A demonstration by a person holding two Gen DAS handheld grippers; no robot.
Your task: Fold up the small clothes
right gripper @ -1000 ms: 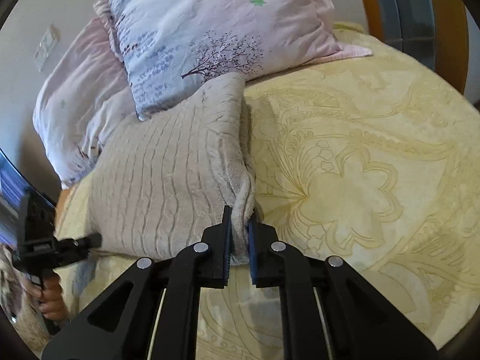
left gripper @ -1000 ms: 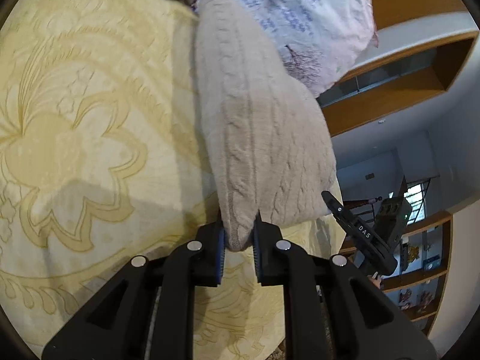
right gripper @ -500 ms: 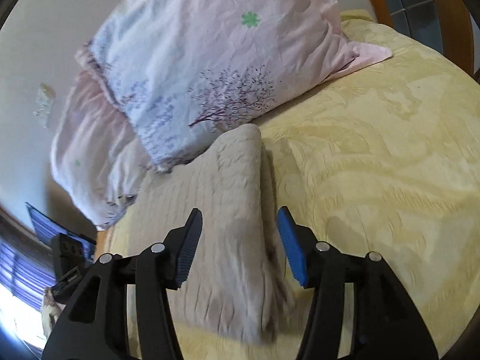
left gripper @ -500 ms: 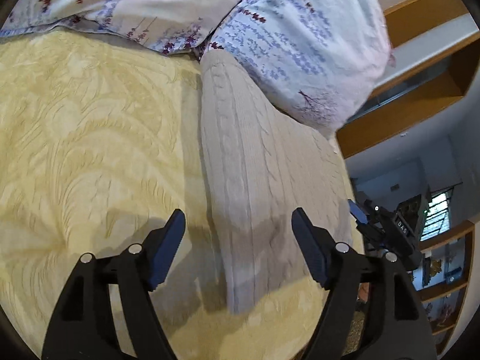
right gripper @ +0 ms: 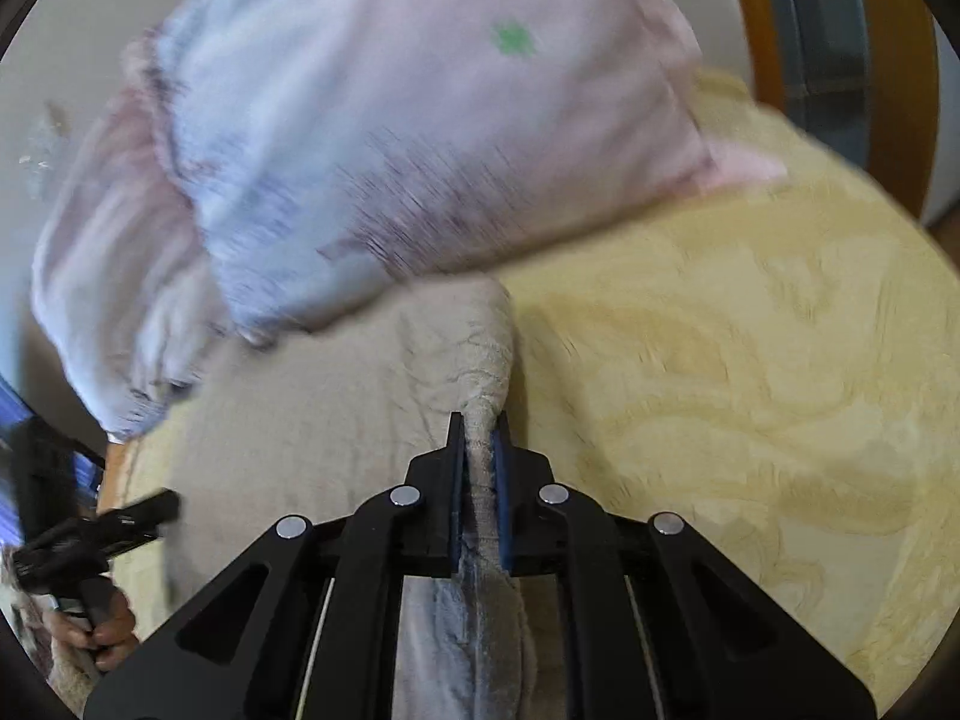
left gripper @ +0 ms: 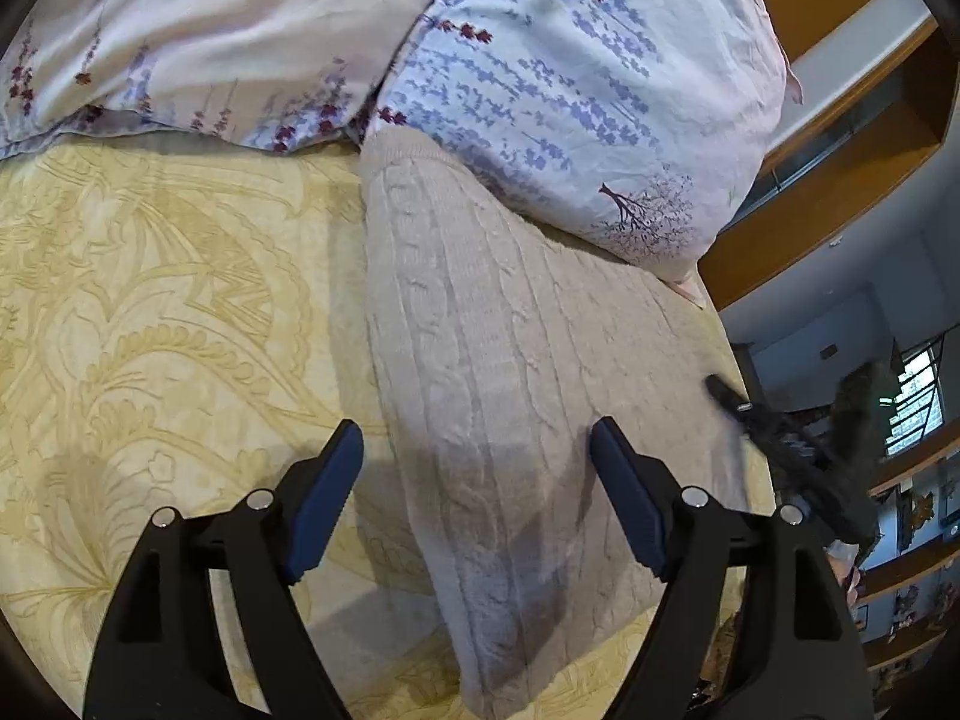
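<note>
A beige cable-knit garment [left gripper: 510,372] lies folded on the yellow patterned bedspread [left gripper: 168,312], its far end against the pillows. My left gripper [left gripper: 477,450] is open and hovers just above the garment's near end, holding nothing. In the right wrist view my right gripper [right gripper: 478,438] is shut on the garment's right edge [right gripper: 486,372], which bunches up between the pads. The right gripper also shows blurred at the right of the left wrist view [left gripper: 798,444]. The left gripper shows at the left of the right wrist view [right gripper: 90,534].
Two floral pillows [left gripper: 570,78] lie at the head of the bed, the nearer one overlapping the garment's far end. A wooden headboard frame [right gripper: 894,72] curves behind. Shelves [left gripper: 852,138] and a window lie beyond the bed's right side.
My right gripper, open half a second ago, has closed on the garment's right edge. My left gripper let go of the near end earlier and stays open above it.
</note>
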